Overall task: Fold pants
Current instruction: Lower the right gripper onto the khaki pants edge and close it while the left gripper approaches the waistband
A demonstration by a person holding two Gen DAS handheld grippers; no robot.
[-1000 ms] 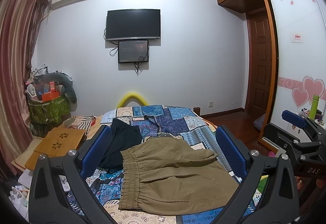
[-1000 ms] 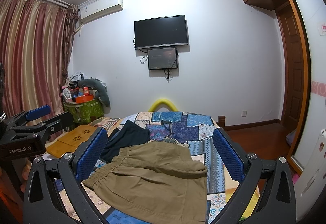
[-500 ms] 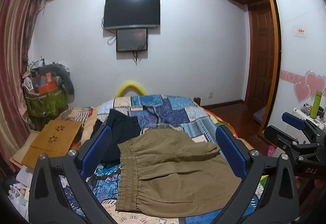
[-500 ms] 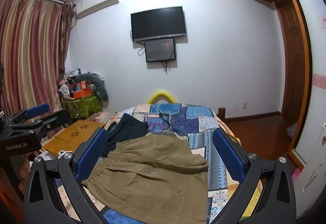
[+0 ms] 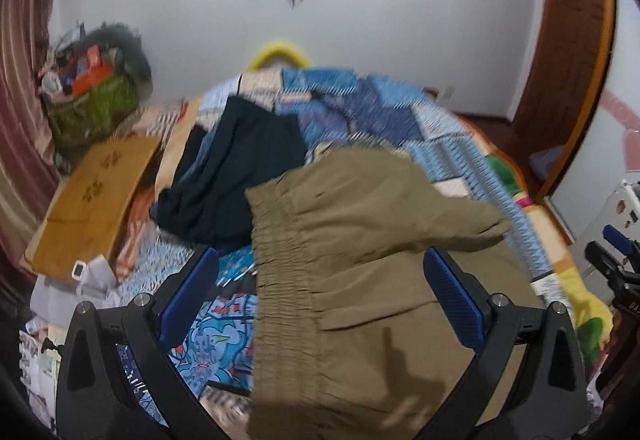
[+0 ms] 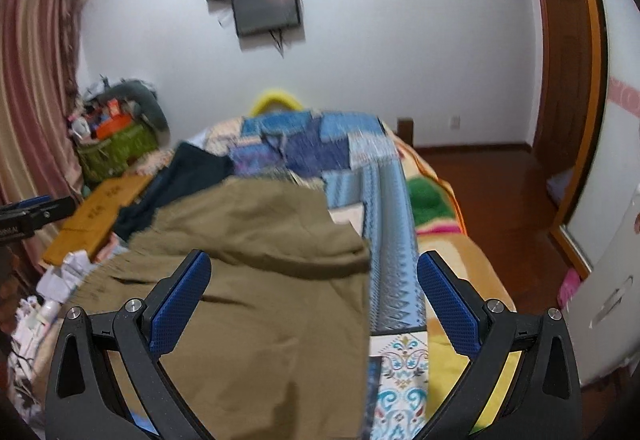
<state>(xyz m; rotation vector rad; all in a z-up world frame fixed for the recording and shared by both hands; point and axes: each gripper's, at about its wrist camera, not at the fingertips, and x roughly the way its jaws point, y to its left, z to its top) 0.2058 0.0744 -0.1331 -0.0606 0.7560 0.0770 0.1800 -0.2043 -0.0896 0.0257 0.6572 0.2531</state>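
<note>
Both hand-held grippers spread wide, nothing gripped: left hand-held gripper [image 5: 320, 296] hangs above the waistband side of the pants [image 5: 360, 272], right hand-held gripper [image 6: 314, 296] above the hem-side edge [image 6: 360, 280]. Pants lie on the quilt [image 5: 384, 112], apparently already folded over once, top flap loose. Risks: pinching only the top layer peels the fold open; grabbing too deep catches quilt too. Black garment [image 5: 240, 176] touches the far waistband corner and could drag along. Frames are blurred, so edge positions uncertain.
</note>
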